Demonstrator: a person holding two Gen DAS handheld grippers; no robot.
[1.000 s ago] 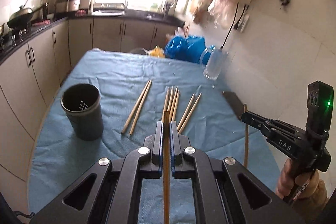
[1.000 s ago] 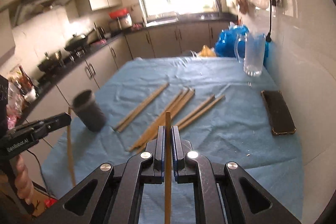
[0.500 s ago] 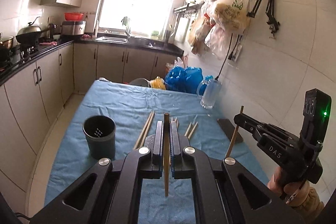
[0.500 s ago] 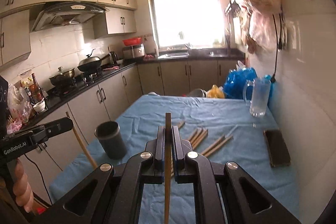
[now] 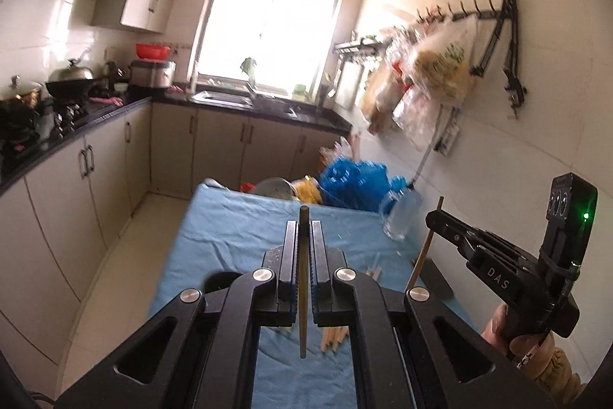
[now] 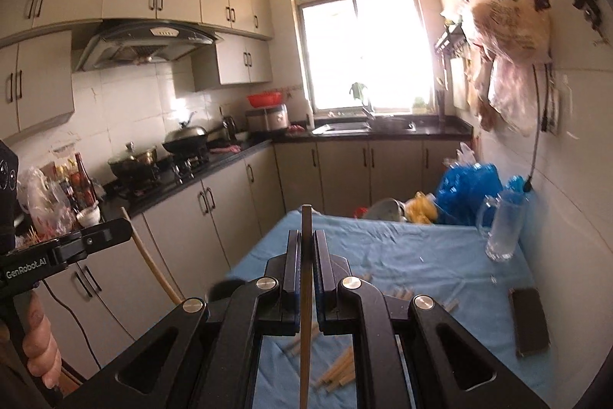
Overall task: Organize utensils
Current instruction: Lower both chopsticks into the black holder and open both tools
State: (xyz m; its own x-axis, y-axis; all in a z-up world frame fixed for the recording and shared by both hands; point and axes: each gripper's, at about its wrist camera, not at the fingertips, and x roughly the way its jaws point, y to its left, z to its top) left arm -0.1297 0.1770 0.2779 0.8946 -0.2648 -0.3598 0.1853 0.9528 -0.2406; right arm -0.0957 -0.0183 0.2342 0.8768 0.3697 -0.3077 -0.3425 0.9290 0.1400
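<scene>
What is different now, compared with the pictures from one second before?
Both grippers rose from the table and tipped up, each lifting its chopstick: left gripper with one chopstick, right gripper with another. Both grips are unchanged. The other chopsticks stayed on the blue cloth.

Left gripper (image 5: pixel 304 236): held centre frame, jaws clamped shut.
Right gripper (image 6: pixel 306 248): held centre frame, jaws clamped shut.

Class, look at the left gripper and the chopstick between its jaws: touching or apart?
Touching. The left wrist view shows the left gripper shut on the chopstick, both pads pressed against its sides, with it off the table.
</scene>
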